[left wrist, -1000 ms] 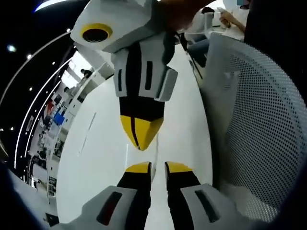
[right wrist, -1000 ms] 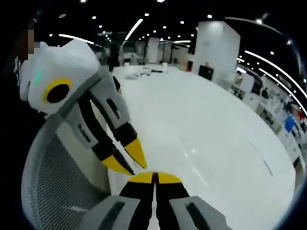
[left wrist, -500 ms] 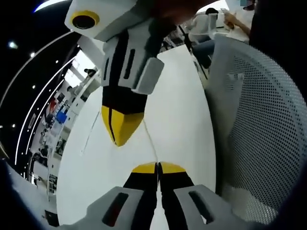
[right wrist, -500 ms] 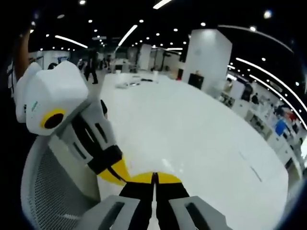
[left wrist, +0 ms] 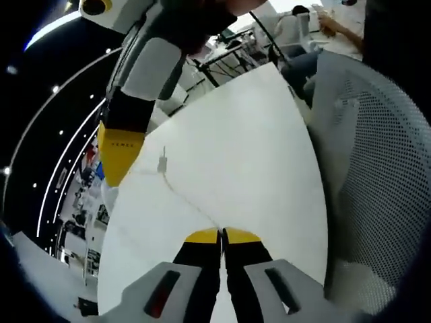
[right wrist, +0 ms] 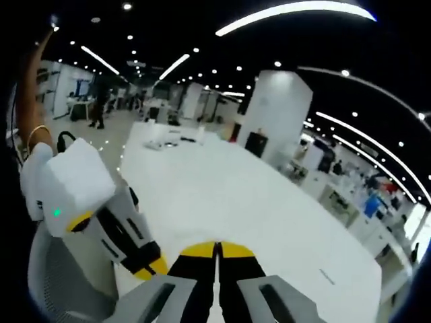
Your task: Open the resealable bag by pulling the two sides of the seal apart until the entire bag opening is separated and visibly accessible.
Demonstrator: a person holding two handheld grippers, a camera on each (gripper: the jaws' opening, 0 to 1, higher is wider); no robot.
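The resealable bag [left wrist: 176, 190] is clear and hard to see; in the left gripper view it shows as a faint stretched edge with a small tab [left wrist: 162, 163]. That edge runs from my left gripper [left wrist: 221, 233], whose jaws are shut on it, up to the yellow tips of my right gripper [left wrist: 115, 176], which hangs in from the upper left. In the right gripper view my right gripper [right wrist: 217, 247] is shut with its yellow tips together. The left gripper [right wrist: 149, 268] sits close beside it at the lower left. The bag film is not discernible there.
A white table [left wrist: 262, 128] lies under both grippers. A grey mesh chair back [left wrist: 380, 168] stands close on one side, also seen as the mesh chair [right wrist: 60, 293]. People sit at the far end [left wrist: 330, 23]. A raised arm with a bracelet [right wrist: 30, 108] shows at the left.
My left gripper's jaws closed from slightly apart. The two grippers have drawn apart, the right one swinging up and left in the left gripper view, and the bag's edge now stretches between them.
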